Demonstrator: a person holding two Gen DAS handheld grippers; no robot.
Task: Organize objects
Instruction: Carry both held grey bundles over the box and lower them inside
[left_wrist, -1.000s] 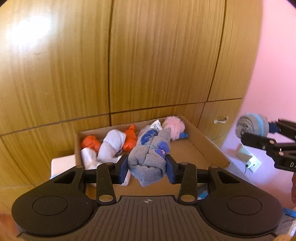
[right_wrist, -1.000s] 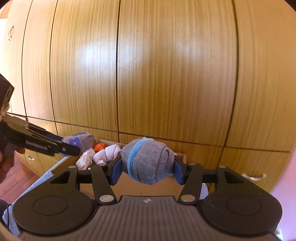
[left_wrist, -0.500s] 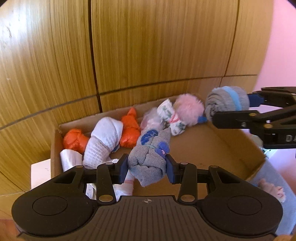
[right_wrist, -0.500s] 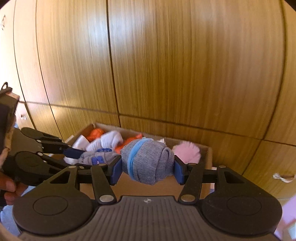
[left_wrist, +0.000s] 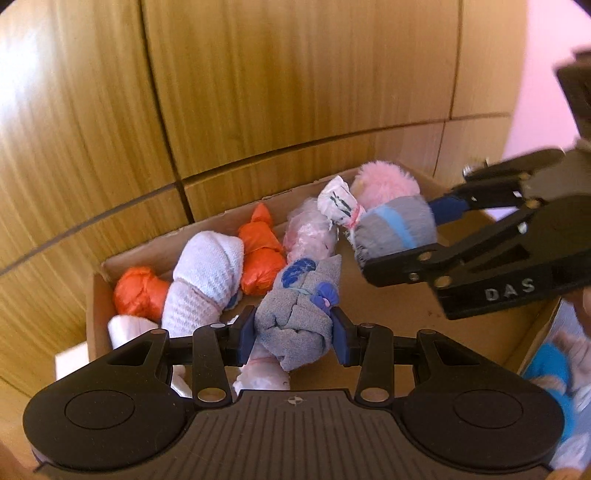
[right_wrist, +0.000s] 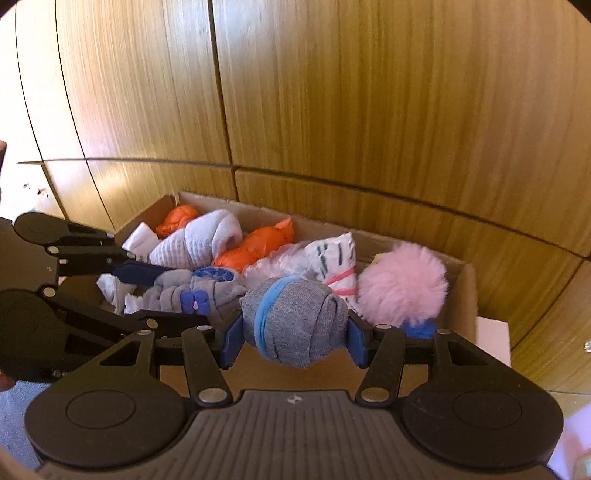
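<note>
The near part of the cardboard box (left_wrist: 402, 314) floor hides behind both gripper bodies, and a white roll (left_wrist: 127, 328) at its left corner is half covered. The left gripper (left_wrist: 293, 334) clamps a grey sock bundle with blue print (left_wrist: 295, 314); the right gripper (right_wrist: 295, 334) is closed on a grey roll with a blue band (right_wrist: 295, 321). Both hang over the box, lower and closer to its rolled socks than a second ago, when the right one was off to the side
</note>
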